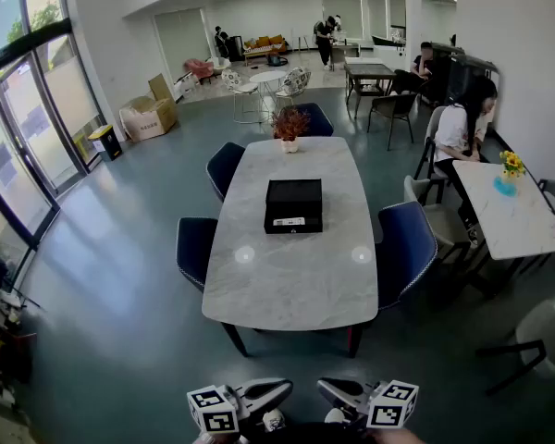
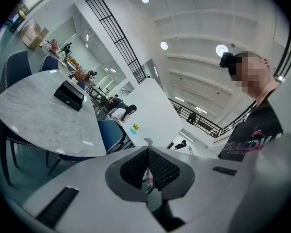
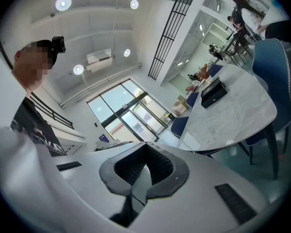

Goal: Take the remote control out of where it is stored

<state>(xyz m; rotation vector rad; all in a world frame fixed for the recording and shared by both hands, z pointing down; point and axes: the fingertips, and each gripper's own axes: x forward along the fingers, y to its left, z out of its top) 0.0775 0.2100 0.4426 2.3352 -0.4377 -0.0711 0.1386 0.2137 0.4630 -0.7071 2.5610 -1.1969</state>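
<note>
Head view: marble bench (image 1: pixel 287 285) at centre, blue chairs (image 1: pixel 405 248) around it. A black box (image 1: pixel 293 197) sits flat near the bench's middle, and a plant pot (image 1: pixel 289 128) stands at the far end. I can't make out the remote control as such. A pale strip (image 1: pixel 289 221) shows on the box's near end, too small to tell what it is. The left gripper (image 1: pixel 276 391) and right gripper (image 1: pixel 335 390) are at the bottom edge, tips facing each other. Both are off the bench and well apart from the box. A seated person (image 1: pixel 458 128) is at a second table (image 1: pixel 513 215) on the right.

Left gripper view: jaws together, ribbed pads meeting at the tip, nothing between them. The bench and box are off to the left, far from the jaws. The person holding the rig, in a black T-shirt, is at right.

Right gripper view: jaws fully closed, pads pressed together, nothing held. The bench with the box is at upper right, away from the jaws. The person in the black T-shirt is at left, with tall windows behind the jaws.
</note>
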